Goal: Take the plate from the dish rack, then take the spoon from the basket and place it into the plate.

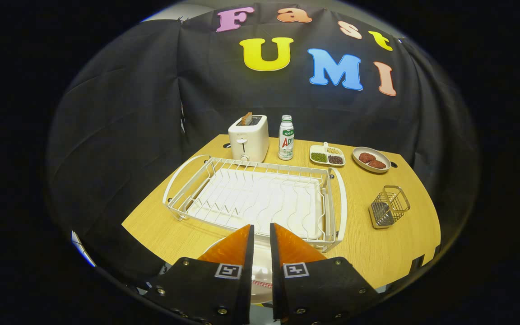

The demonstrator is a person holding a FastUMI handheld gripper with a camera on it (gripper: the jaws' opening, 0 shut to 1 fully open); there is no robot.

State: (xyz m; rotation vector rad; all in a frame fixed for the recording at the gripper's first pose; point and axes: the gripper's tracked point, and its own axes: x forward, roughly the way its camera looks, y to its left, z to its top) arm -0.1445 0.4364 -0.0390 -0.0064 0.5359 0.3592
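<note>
The hand-held gripper, with its two orange wedge-shaped fingers, sits low over the near edge of the light wooden table. The fingers are drawn close together with only a narrow gap between them, and nothing is visibly pinched there. Beneath and just behind the fingertips lies a white round plate, resting on the table on the near side of the rack; a bit of red-and-white checked pattern shows on it between the finger bases.

Just ahead of the fingers stands the white wire dish rack on its white ribbed drip tray. To the right of the rack, well apart from it, sits the small metal wire basket; I cannot make out a spoon in it from here.

Beyond the rack stand a white toaster with a slice poking up, a white bottle with a green label, a white divided dish of grains, and an oval plate with two brown patties.
</note>
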